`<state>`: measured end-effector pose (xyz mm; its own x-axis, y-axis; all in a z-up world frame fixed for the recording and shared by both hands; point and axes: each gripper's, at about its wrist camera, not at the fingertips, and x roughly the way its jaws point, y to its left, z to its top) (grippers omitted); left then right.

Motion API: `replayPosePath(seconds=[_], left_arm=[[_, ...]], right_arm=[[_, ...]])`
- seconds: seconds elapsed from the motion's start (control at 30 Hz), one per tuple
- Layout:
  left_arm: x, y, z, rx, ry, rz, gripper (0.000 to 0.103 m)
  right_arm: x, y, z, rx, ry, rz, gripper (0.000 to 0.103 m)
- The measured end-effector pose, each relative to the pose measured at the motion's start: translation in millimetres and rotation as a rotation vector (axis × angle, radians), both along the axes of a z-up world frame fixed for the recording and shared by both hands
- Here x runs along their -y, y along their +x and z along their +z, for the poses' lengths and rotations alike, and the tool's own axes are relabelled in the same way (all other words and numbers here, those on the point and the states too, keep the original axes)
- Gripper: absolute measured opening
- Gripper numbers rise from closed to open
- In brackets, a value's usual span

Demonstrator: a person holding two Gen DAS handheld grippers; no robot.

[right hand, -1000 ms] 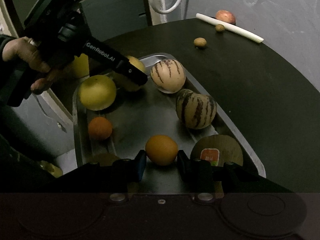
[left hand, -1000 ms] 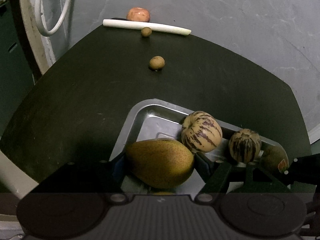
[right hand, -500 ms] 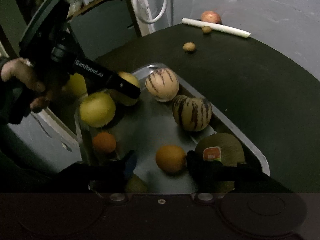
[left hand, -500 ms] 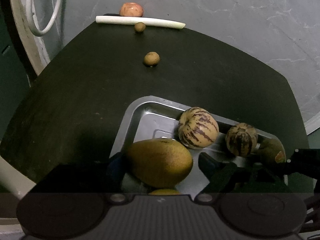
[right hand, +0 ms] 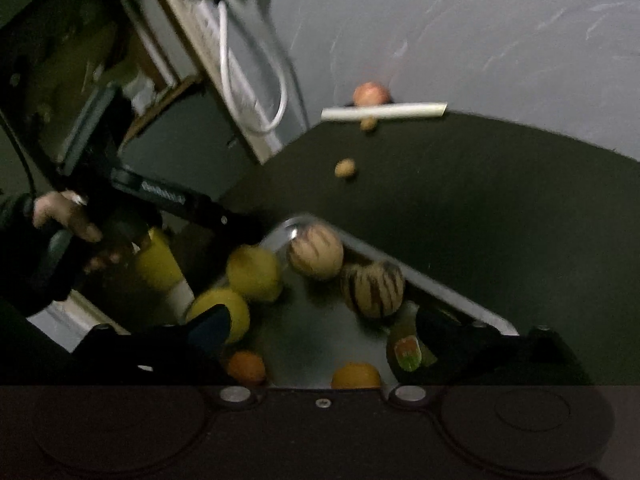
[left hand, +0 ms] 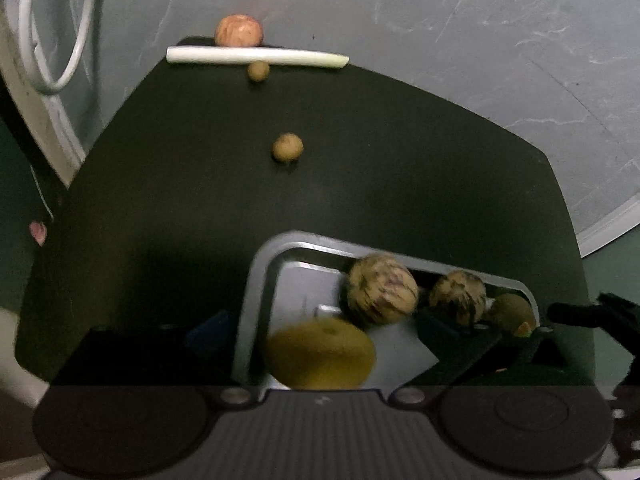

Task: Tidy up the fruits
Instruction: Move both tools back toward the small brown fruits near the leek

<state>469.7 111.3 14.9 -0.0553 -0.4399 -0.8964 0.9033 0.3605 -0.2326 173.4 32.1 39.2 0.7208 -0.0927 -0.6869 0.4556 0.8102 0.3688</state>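
A metal tray (left hand: 260, 280) on the black table holds a yellow-green pear-like fruit (left hand: 320, 354), two striped melons (left hand: 382, 288) (left hand: 458, 296) and a green stickered fruit (left hand: 512, 314). My left gripper (left hand: 324, 332) hangs over the tray with its jaws opening; the yellow-green fruit lies between them, clear of the pads. My right gripper (right hand: 326, 328) is also opening above the tray's near end. An orange (right hand: 356, 376) lies loose below it, untouched. A smaller orange (right hand: 246, 366), two yellow fruits (right hand: 220, 312) (right hand: 254, 274) and the striped melons (right hand: 316, 258) (right hand: 372, 288) show there too.
At the table's far edge lie a reddish apple (left hand: 239, 30), a white stalk (left hand: 256, 56) and two small brown fruits (left hand: 258, 71) (left hand: 287, 147). A hand (right hand: 68, 216) holds the left gripper's body at the tray's left. White cable loops hang on the wall (right hand: 256, 92).
Both grippers have opened wide and lifted. The left let go of the yellow-green fruit, the right let go of the orange. The right view has rolled and now sits tilted.
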Motion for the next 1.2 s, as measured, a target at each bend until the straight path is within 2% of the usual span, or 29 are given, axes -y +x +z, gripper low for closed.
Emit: replayPosePath(seconds=[0.27, 0.5, 0.57, 0.63, 0.77, 0.83, 1.0, 1.2], left_arm=[[21, 43, 6, 0.075, -0.008, -0.014, 0.102], [39, 93, -1, 0.118, -0.027, -0.026, 0.102], [44, 104, -6, 0.13, -0.048, -0.046, 0.102], [51, 114, -9, 0.159, -0.032, -0.03, 0.102], [62, 133, -8, 0.099, -0.075, -0.028, 0.102], [70, 141, -10, 0.11, -0.08, -0.033, 0.102], [92, 155, -17, 0.082, -0.1, -0.039, 0.102], [120, 163, -26, 0.081, -0.117, -0.087, 0.102]], right_arm=[[6, 16, 9, -0.014, -0.064, -0.158, 0.102], [2, 49, 7, -0.128, -0.154, -0.246, 0.102], [1, 60, 5, -0.142, -0.172, -0.244, 0.102], [2, 73, 5, -0.186, -0.198, -0.24, 0.102], [3, 101, 6, -0.255, -0.221, -0.198, 0.102], [5, 115, 6, -0.284, -0.231, -0.189, 0.102], [8, 142, 9, -0.285, -0.231, -0.184, 0.102], [20, 177, -3, -0.308, -0.201, -0.182, 0.102]])
